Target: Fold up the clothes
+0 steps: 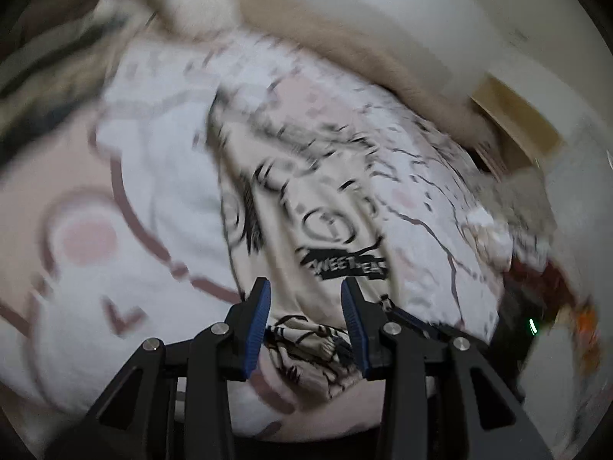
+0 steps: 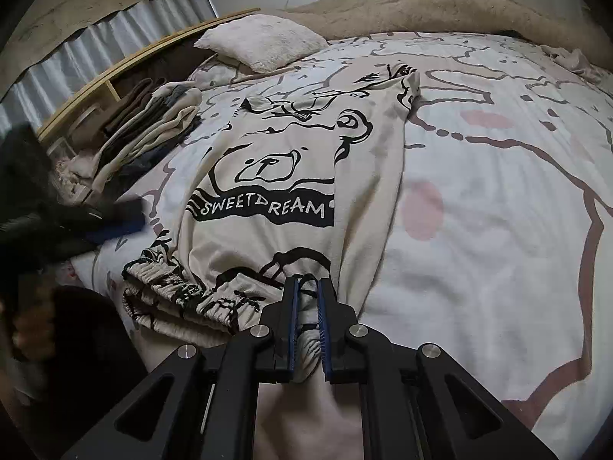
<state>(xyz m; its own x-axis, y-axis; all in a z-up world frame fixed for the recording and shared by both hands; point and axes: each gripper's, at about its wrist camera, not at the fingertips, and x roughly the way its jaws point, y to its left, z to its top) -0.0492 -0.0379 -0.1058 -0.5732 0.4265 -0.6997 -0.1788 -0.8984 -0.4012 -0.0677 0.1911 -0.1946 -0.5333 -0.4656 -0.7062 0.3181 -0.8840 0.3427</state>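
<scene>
White bedcover with brown outlines and pink spots (image 2: 479, 230) spread across the whole bed, ahead of and under both pairs of jaws. Beyond it, far ahead of the right jaws, a beige fleecy blanket (image 2: 421, 11) lay along the wall. On the cover, directly ahead of the right jaws, lay the cream cotton pyjama trousers printed with a black bear and "SWEET DREAM" banner (image 2: 291, 161), elastic waistband nearest. To the left of those jaws sat a stack of folded clothes in cream, brown and grey (image 2: 153, 122), and farther off a fluffy pale pillow (image 2: 260, 40). The right gripper (image 2: 307, 287) was clamped on the waistband's right end. The left gripper (image 1: 304, 287) hovered over the trousers with its blue pads (image 1: 260, 306) spread apart, holding nothing; its view was blurred.
</scene>
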